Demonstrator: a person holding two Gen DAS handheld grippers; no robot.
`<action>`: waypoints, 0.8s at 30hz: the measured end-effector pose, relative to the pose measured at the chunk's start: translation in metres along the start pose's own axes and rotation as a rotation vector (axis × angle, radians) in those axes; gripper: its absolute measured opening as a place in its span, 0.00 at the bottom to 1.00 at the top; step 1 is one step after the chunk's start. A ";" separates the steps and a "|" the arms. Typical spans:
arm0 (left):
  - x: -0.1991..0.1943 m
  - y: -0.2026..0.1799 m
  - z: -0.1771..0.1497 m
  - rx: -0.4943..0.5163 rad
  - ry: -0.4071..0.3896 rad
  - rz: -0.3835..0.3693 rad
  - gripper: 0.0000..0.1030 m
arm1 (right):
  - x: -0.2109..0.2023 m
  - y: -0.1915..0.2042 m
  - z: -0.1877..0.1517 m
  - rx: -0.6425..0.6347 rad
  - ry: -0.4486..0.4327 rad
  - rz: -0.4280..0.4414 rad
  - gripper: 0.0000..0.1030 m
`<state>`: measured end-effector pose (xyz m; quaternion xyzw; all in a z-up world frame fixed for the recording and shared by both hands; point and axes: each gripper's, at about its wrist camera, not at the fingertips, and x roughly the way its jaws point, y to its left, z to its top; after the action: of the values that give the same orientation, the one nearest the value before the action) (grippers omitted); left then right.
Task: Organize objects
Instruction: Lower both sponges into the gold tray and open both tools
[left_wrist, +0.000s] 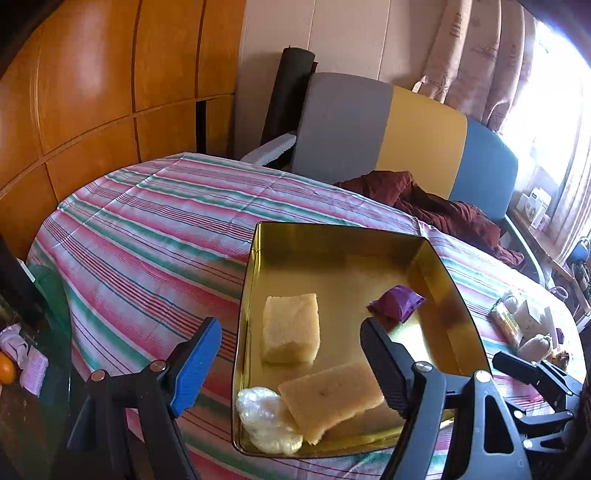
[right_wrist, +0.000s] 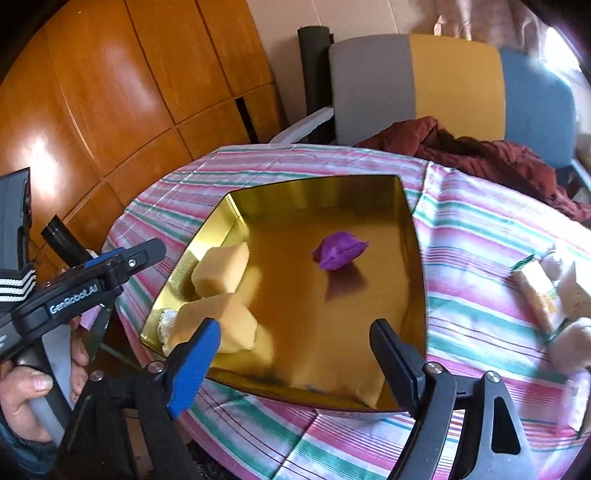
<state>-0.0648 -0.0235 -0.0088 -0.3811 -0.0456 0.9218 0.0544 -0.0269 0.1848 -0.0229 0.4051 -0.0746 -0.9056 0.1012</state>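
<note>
A gold metal tray (left_wrist: 332, 236) (right_wrist: 415, 258) sits on the striped tablecloth. In it lie two yellow sponges (left_wrist: 291, 328) (right_wrist: 223, 271), one flat near the front (left_wrist: 332, 397) (right_wrist: 225, 317), a white plastic wad (left_wrist: 264, 413) (right_wrist: 166, 321) in the front corner, and a purple pouch (left_wrist: 397, 302) (right_wrist: 338, 251). My left gripper (left_wrist: 291, 354) is open and empty over the tray's near left side. My right gripper (right_wrist: 295, 347) is open and empty above the tray's near edge. The left gripper also shows in the right wrist view (right_wrist: 110, 266).
Small packets and pale objects (left_wrist: 524, 325) (right_wrist: 554, 295) lie on the cloth right of the tray. A maroon garment (left_wrist: 436, 203) (right_wrist: 480, 151) lies on a sofa behind the table. Wooden cabinets stand at the left.
</note>
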 end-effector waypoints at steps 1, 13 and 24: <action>-0.002 -0.002 -0.001 0.006 -0.001 0.003 0.76 | -0.002 0.001 0.000 -0.007 -0.008 -0.012 0.83; -0.015 -0.033 -0.012 0.076 -0.001 -0.053 0.75 | -0.027 -0.001 -0.004 -0.062 -0.075 -0.101 0.90; -0.016 -0.067 -0.019 0.158 0.030 -0.148 0.75 | -0.054 -0.048 -0.005 0.034 -0.109 -0.174 0.90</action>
<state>-0.0360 0.0419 -0.0024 -0.3850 -0.0002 0.9102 0.1529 0.0058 0.2438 0.0021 0.3617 -0.0602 -0.9303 0.0112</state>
